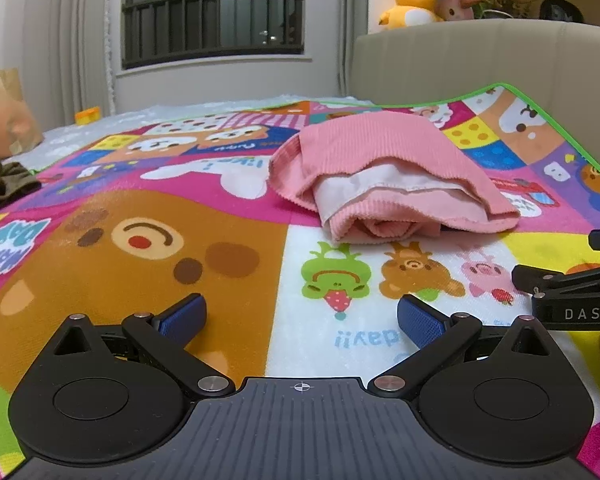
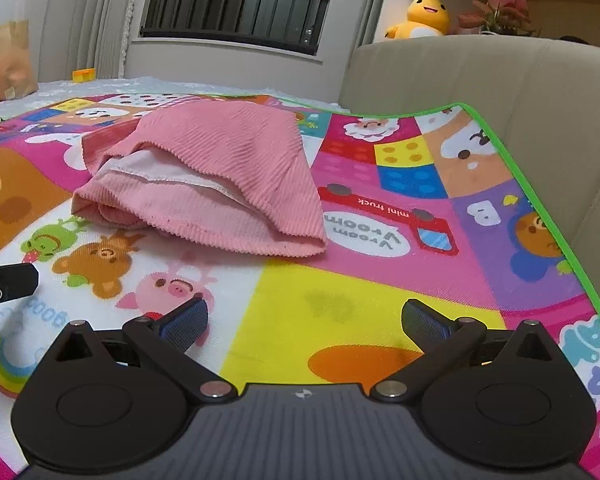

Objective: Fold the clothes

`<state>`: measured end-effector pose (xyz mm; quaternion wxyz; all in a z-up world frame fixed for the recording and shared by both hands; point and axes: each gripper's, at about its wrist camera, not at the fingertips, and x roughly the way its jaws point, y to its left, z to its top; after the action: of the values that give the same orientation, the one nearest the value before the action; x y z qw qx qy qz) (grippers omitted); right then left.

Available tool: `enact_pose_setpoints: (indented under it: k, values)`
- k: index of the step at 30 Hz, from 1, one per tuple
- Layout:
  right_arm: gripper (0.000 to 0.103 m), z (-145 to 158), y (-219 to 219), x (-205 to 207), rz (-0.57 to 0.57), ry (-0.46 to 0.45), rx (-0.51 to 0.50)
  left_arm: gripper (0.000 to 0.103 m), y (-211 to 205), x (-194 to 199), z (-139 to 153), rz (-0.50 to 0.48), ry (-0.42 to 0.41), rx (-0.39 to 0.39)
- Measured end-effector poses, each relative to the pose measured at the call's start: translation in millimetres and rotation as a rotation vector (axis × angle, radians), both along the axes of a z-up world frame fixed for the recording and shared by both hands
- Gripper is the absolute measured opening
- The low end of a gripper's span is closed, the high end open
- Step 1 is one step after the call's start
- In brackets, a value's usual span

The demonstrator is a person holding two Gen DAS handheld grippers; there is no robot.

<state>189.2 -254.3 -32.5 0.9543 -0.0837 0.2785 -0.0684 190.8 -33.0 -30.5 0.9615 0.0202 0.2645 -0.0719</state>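
Since both your grippers are sitting low over the colourful cartoon-print play mat w/ nothing in them, looks like you're between moves rn. Left gripper has its jaws spread wide, empty; right gripper same deal, wide apart and holding nothing.

The pink ribbed corduroy garment is lying on the mat ahead of both grippers, well apart from the blue pads, over toward the beige padded sofa back. It's already bunched into a compact bundle, top layer doubled over w/ the pale lining showing at the open edge and a rolled bit tucked underneath. So imo at least one fold is in, maybe more, but it's lumpy, edges don't line up, not a tidy flat stack yet.

Left to do, prob: square it up or give it a final fold. There's also a dark olive crumpled cloth off at the far left mat edge, maybe next in line, can't tell.
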Motion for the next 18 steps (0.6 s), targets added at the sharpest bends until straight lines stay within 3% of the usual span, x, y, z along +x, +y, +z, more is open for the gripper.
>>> enact_pose_setpoints:
  k: [12,18]
  values:
    - [0.103,-0.8,-16.5,1.3,0.012,0.017,0.128,0.103,-0.7,-1.4,-0.4,-0.006,-0.004,0.003]
    - [0.103,-0.5,-34.0,1.7,0.046,0.028,0.271,0.103,-0.6,-1.7,-0.5,-0.009,-0.005,0.001]
